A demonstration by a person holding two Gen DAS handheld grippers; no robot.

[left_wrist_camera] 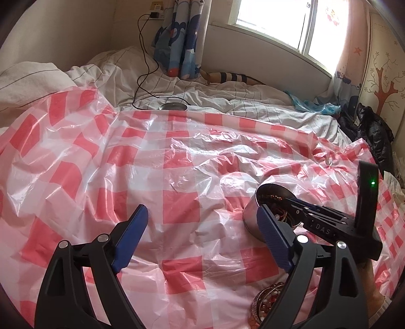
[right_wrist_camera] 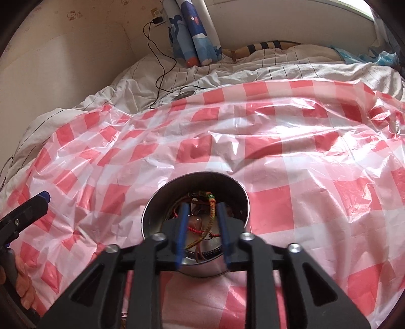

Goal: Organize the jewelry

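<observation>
Right gripper (right_wrist_camera: 201,222) over tin (right_wrist_camera: 157,200), jaws part-open around cords (right_wrist_camera: 211,215), gripping nothing. Left gripper (left_wrist_camera: 202,235) wide, empty; bangles (left_wrist_camera: 268,301) next.

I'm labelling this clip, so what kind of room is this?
Most likely a bedroom: rumpled white striped bedding lies under a red-checked plastic sheet, beside a window with a cartoon curtain.

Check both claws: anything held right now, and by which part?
Nothing held. Left claw stands wide open over the checked sheet. Right claw is partly open inside the tin; the braided cord lies loose between its fingers.
</observation>
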